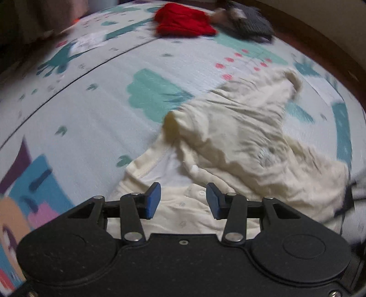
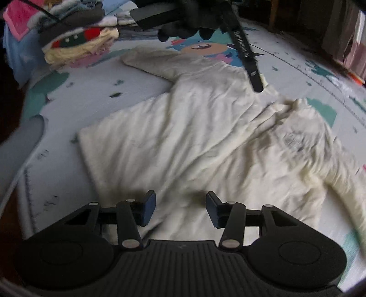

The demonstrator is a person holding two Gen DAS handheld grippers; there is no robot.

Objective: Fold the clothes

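Note:
A cream long-sleeved shirt [image 2: 194, 137] lies spread and wrinkled on a patterned play mat [image 2: 297, 75]. One side is folded over the body, with a small grey print showing [image 2: 294, 139]. In the left wrist view the shirt [image 1: 240, 128] fills the lower right, its buttoned neck just under my left gripper [image 1: 183, 201], which is open and empty. My right gripper [image 2: 180, 208] is open and empty, hovering over the shirt's lower body. The other gripper [image 2: 249, 59] shows at the top of the right wrist view, its tip at the shirt's collar edge.
A red garment [image 1: 183, 21] and a dark grey garment [image 1: 251, 22] lie at the mat's far edge. A pile of mixed clothes [image 2: 75, 38] sits at the far left in the right wrist view. Bare mat [image 1: 91, 114] lies to the left of the shirt.

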